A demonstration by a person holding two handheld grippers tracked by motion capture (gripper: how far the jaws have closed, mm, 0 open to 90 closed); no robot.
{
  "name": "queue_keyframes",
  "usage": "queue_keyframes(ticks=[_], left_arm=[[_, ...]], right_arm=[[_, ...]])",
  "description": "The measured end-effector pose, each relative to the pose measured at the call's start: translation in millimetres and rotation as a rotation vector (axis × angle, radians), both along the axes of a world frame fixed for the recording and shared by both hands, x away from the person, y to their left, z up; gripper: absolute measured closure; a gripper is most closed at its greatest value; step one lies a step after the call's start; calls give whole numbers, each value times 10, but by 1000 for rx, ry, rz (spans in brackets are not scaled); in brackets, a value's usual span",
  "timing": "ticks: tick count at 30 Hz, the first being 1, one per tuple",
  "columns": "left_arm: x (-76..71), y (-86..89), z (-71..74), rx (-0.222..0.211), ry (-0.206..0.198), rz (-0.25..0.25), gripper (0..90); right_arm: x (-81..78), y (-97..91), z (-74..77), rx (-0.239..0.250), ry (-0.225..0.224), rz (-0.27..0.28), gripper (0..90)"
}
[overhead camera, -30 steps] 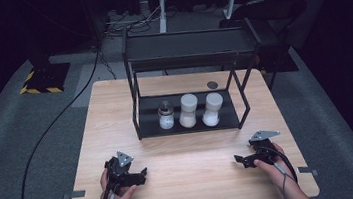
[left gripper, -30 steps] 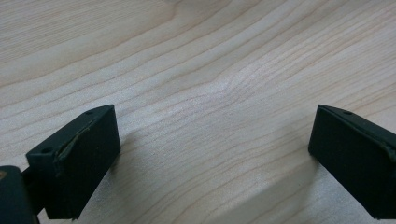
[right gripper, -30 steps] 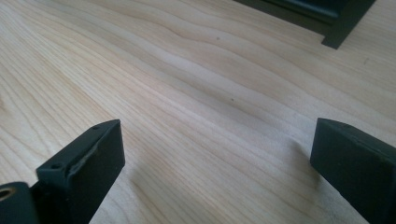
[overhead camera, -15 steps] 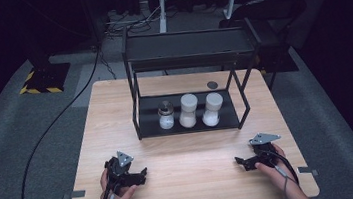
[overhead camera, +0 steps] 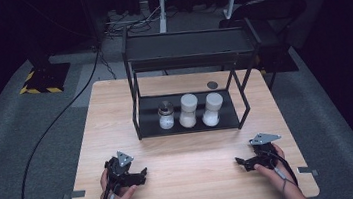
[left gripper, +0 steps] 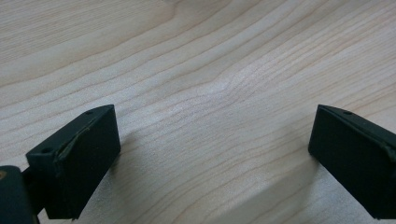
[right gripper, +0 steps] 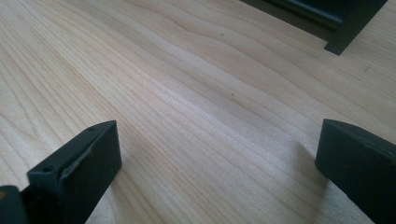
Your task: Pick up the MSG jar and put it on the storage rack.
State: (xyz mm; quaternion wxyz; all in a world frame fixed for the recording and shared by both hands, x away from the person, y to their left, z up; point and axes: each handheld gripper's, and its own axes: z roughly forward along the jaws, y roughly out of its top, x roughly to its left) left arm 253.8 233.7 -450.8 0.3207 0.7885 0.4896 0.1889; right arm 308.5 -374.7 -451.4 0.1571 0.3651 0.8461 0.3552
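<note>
Three jars [overhead camera: 189,110] (one rack [overhead camera: 185,58]), two grippers [overhead camera: 142,173].

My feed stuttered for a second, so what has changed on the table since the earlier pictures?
Almost nothing. The right gripper has edged slightly toward the person's side of the table; the left gripper rests where it was. Both are open with only bare wood between the jaws. The three jars stand as before on the rack's lower shelf, and the small dark disc has not moved.
</note>
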Motion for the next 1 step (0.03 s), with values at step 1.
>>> queue_keyframes(ticks=[1], left_arm=[[0,0,0,0,0,0,21]], right_arm=[[0,-1,0,1,0,0,0]])
